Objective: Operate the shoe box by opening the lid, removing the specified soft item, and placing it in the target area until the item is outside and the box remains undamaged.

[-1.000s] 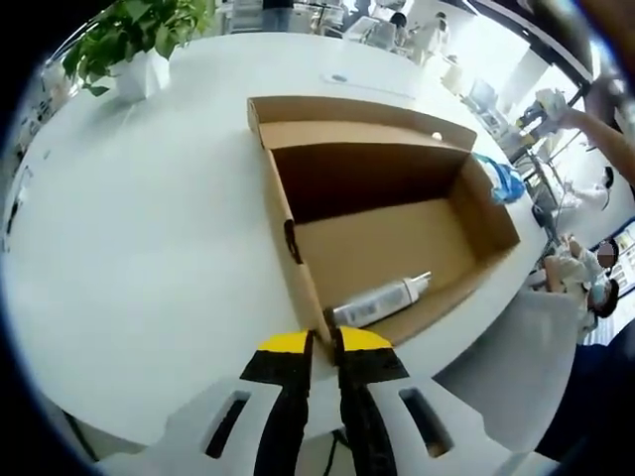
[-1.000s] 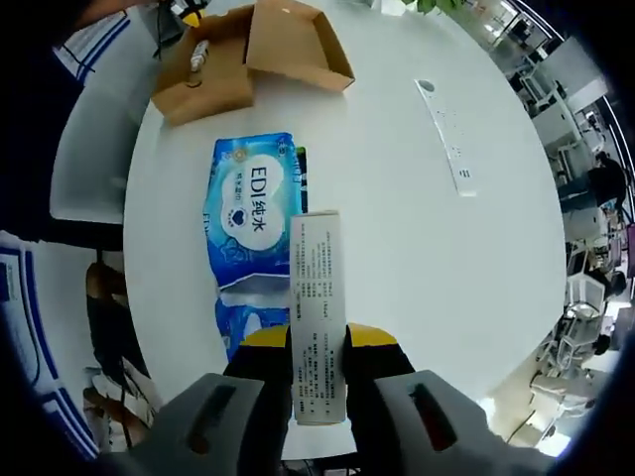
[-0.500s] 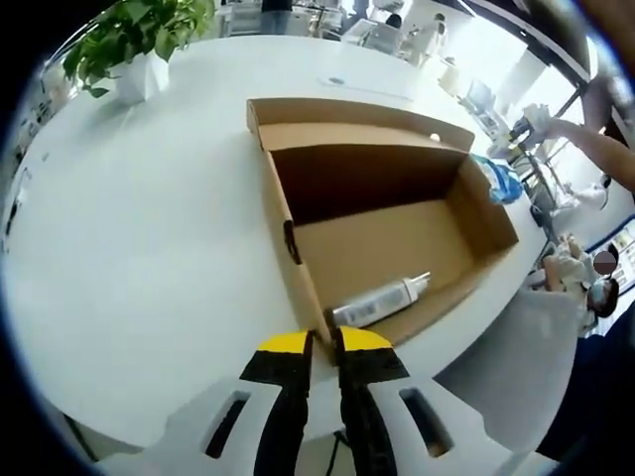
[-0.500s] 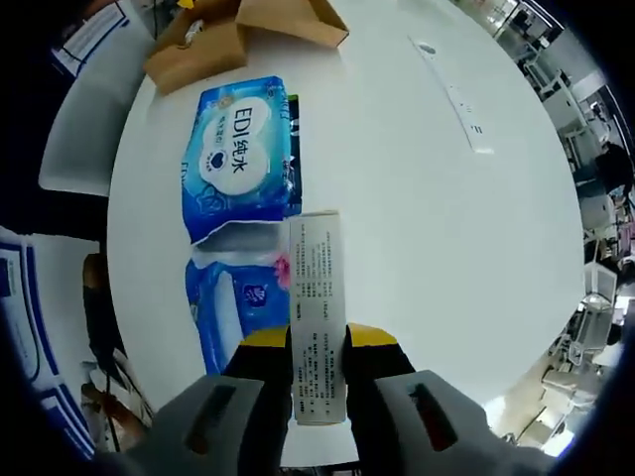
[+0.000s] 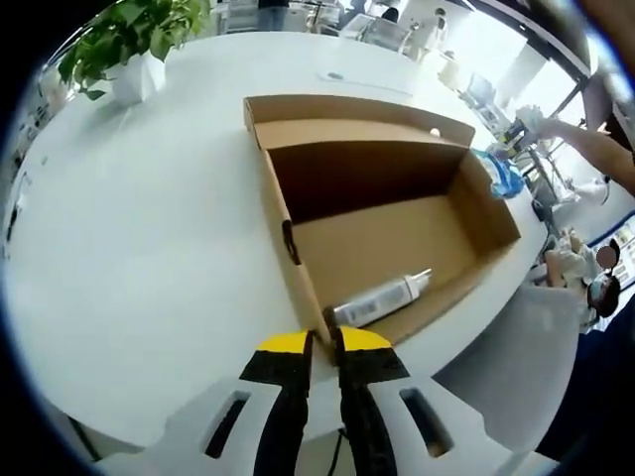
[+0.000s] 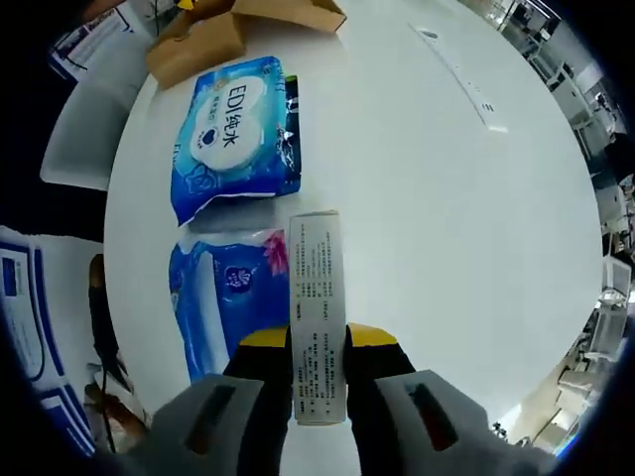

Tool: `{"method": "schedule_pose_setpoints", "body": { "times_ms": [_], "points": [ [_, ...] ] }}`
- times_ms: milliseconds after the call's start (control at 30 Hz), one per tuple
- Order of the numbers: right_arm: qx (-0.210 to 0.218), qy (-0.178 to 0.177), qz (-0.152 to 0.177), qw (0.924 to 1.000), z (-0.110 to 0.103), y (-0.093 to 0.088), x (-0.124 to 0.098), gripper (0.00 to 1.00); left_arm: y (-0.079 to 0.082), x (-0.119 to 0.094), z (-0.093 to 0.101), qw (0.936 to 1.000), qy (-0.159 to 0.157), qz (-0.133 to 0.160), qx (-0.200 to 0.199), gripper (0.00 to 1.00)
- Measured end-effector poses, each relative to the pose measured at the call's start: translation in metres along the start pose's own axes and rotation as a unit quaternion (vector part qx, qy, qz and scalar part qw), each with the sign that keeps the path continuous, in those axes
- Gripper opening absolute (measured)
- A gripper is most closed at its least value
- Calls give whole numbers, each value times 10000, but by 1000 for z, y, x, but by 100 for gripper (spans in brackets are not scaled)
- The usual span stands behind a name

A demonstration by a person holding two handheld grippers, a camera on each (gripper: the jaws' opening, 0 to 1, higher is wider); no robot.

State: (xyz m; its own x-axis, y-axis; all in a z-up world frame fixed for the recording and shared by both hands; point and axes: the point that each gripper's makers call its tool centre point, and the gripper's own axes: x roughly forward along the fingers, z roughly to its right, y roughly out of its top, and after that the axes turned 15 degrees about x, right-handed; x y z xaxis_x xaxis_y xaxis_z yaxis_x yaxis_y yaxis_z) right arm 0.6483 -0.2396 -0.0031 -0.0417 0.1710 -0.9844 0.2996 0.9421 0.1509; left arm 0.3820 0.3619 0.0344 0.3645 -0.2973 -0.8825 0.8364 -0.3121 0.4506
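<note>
The open shoe box [image 5: 387, 218] lies on the white table [image 5: 149, 248], a white bottle [image 5: 382, 299] inside at 5 o'clock. The left gripper [image 5: 322, 342] pinches the box's near wall. The right gripper [image 6: 319, 342] clamps a slim printed carton [image 6: 317, 307]; two blue wipe packs [image 6: 238, 134] lie at 10 o'clock.

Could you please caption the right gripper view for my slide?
Right tool grips a white carton above two blue wipe packs on the table.
</note>
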Motion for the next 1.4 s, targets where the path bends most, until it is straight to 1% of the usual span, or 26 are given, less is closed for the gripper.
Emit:
{"method": "schedule_pose_setpoints", "body": {
  "times_ms": [100, 333, 400, 433, 467, 500, 567, 600, 700, 800, 833, 867, 933, 967, 1000, 1067, 1100, 1133, 1167, 1233, 1267, 1400],
  "points": [
    [59, 13, 31, 10000, 1, -4, 2, 17, -1, 1, -1, 10000, 19, -28, 14, 7],
    [14, 14, 95, 10000, 1, -3, 5, 18, -1, 2, -1, 9999, 45, -85, 31, 7],
    [73, 72, 106, 9999, -2, -3, 5, 18, -1, 2, -1, 9999, 46, -102, 23, 7],
    [-3, 6, 79, 10000, -1, -3, 4, 18, -1, 2, -2, 9999, 49, -113, 60, 7],
    [23, -28, 71, 10000, -1, -3, 3, 18, -1, 2, -2, 9999, 48, -116, 44, 7],
    [49, -16, 159, 9999, -2, 0, 3, 20, -1, 2, -1, 9999, 48, -120, 29, 7],
    [125, -79, 267, 9995, 1, 3, 1, 27, -1, 2, -1, 9999, 43, -121, 42, 7],
    [119, -105, 298, 9994, 2, 4, -1, 29, -1, 2, -1, 9999, 42, -123, 33, 7],
    [115, -131, 318, 9993, 2, 6, -7, 27, -1, 2, -1, 9999, 45, -129, 52, 7],
    [39, -177, 388, 9991, -5, 13, -18, 24, -1, 2, 0, 9998, 55, -135, 103, 7],
    [32, -219, 440, 9988, -6, 17, -23, 24, -1, 2, 0, 9998, 52, -136, 107, 7],
    [5, -281, 588, 9979, -10, 26, -29, 24, -1, 2, 0, 9998, 45, -137, 126, 7],
    [-5, -292, 713, 9970, -15, 34, -36, 24, -1, 2, 0, 9998, 18, -133, 129, 7],
    [-13, -401, 876, 9953, -18, 44, -44, 24, -1, 2, 0, 9998, 17, -134, 140, 7],
    [10, -434, 1029, 9937, -25, 54, -52, 25, -1, 2, -1, 9998, 18, -134, 154, 7],
    [-83, -483, 1171, 9919, -35, 66, -62, 24, -1, 2, -1, 9997, 35, -132, 199, 7],
    [-150, -547, 1279, 9902, -43, 76, -69, 24, -1, 2, -1, 9996, 38, -130, 248, 7],
    [-194, -553, 1322, 9895, -49, 81, -73, 23, -1, 2, -1, 9996, 37, -127, 247, 7],
    [-237, -608, 1423, 9877, -58, 92, -79, 22, -1, 2, -1, 9996, 34, -115, 241, 7],
    [-376, -594, 1576, 9850, -78, 110, -88, 21, -1, 1, 0, 9997, 29, -94, 207, 7],
    [-416, -629, 1652, 9834, -85, 118, -91, 20, -1, 1, 0, 9997, 30, -85, 225, 7],
    [-530, -542, 1908, 9787, -124, 152, -101, 20, -1, 0, 1, 9998, 23, -38, 168, 7]
  ]
}}
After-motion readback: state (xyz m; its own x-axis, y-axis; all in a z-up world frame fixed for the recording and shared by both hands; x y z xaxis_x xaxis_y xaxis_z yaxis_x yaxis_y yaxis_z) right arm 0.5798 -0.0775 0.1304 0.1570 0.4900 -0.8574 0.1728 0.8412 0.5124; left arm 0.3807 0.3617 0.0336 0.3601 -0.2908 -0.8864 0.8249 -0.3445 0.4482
